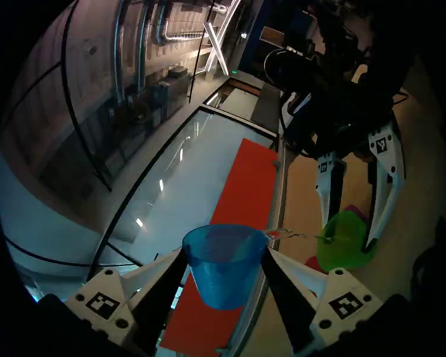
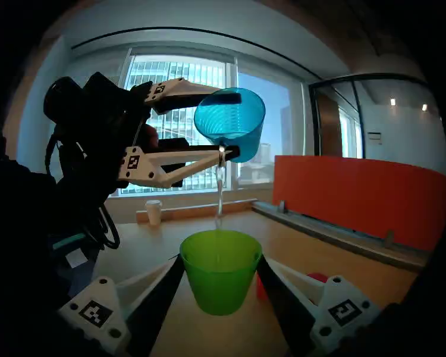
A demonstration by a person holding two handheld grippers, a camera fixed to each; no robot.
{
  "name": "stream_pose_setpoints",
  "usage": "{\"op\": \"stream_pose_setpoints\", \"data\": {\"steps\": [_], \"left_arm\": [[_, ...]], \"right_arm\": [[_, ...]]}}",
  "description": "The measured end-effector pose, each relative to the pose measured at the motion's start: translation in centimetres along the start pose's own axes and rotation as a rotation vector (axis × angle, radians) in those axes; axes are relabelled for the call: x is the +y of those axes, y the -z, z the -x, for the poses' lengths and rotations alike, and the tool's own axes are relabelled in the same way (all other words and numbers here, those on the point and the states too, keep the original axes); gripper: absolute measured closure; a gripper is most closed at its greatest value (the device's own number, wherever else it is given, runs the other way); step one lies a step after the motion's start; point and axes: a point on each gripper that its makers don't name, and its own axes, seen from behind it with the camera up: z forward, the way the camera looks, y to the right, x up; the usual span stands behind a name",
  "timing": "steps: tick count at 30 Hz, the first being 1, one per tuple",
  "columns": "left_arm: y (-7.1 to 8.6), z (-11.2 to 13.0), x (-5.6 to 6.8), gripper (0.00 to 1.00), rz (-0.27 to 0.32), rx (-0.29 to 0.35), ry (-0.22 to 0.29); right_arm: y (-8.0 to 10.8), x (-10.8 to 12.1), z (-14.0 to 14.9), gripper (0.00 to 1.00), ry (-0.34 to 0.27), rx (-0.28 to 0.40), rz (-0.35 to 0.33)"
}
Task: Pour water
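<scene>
Blue cup [image 1: 226,271] in left claw [image 1: 226,251], tilted

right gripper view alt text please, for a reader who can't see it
A tilted blue cup, held in the left gripper, pours a thin stream of water down into a green cup gripped by the right gripper. Behind are a wooden table, bright windows and an orange partition.

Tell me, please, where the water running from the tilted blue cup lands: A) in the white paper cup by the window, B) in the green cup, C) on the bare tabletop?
B: in the right gripper view the thin stream falls from the blue cup, held by the left gripper, straight into the green cup gripped by the right gripper.
</scene>
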Motion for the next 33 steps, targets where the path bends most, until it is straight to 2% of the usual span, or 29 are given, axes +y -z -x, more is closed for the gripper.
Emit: {"op": "stream_pose_setpoints", "data": {"steps": [18,33], "left_arm": [[0.36,-0.53,-0.81,0.14,-0.013,0.007,-0.077],[0.16,-0.73,-0.67,0.14,-0.012,0.013,-0.13]], "right_arm": [[0.15,0.05,-0.17,0.1,0.004,0.005,0.003],[0.21,-0.02,-0.41,0.1,0.014,0.007,0.003]]}}
